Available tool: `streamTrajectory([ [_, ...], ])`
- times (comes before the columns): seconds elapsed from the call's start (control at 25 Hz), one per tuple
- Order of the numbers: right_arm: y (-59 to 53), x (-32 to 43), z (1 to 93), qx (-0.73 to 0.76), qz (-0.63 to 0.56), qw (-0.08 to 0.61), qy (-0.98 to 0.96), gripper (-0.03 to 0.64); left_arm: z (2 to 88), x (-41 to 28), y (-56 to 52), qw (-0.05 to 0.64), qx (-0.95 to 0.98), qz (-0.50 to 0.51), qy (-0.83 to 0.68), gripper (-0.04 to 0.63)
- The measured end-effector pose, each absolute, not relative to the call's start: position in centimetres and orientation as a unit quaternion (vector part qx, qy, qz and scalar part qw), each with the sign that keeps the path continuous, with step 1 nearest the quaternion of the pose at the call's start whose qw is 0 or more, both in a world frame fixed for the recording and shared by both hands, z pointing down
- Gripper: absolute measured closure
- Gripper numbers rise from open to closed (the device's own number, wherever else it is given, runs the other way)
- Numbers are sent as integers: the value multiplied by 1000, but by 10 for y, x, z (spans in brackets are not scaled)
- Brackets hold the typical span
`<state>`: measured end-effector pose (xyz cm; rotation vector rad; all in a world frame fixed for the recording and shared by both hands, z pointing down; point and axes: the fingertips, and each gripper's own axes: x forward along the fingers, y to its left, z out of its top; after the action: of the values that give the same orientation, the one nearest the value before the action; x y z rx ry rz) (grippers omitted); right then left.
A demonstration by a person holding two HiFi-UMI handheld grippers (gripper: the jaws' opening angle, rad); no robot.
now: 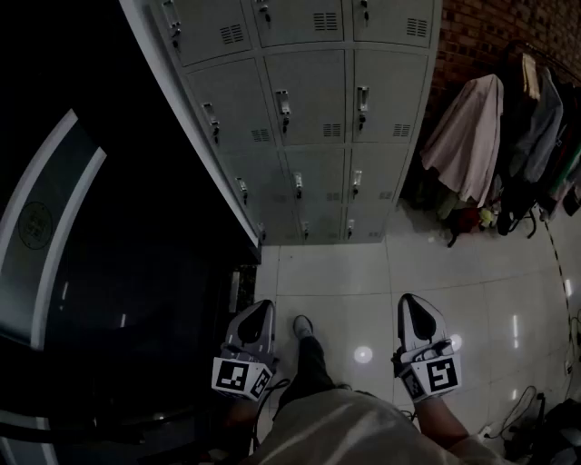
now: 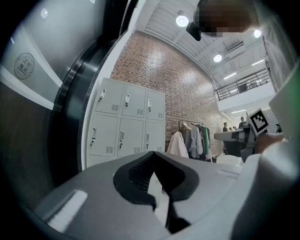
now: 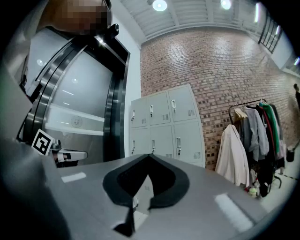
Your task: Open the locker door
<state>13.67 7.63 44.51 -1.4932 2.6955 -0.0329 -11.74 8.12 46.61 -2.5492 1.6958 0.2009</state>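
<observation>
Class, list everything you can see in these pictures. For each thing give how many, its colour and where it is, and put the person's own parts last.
lockers: one bank, three columns, pale grey, all doors closed, straight ahead
brick wall: one, red-brown, behind and right of the lockers
coats: several, pale, grey, dark and green, hanging right of the lockers
floor: one, pale glossy tiles, underfoot
curved glass panel: one, dark with a white band, left of the lockers
ceiling lights: several, white, overhead
shoe: one, grey, on the tiles between the grippers
left gripper: one, grey, jaws together, empty, low left
right gripper: one, grey, jaws together, empty, low right
</observation>
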Motion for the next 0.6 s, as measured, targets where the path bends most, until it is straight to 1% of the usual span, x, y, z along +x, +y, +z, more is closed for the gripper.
streamTrajectory([
  [0.12,27,118,452,-487,-2,25,873,617,472,-138,29,41,-829,71,554,566],
  [0.24,-31,96,448,-495,9,69,866,617,477,-161,-24,47,-829,74,553,566],
  [0.28,-49,89,449,-497,9,72,865,617,477,-169,-41,50,-830,74,551,566],
  [0.4,-101,66,464,-498,7,31,867,617,478,-193,-95,59,-833,73,545,566],
  [0.6,-188,19,489,-500,5,23,866,615,495,-235,-178,70,-834,64,543,566],
])
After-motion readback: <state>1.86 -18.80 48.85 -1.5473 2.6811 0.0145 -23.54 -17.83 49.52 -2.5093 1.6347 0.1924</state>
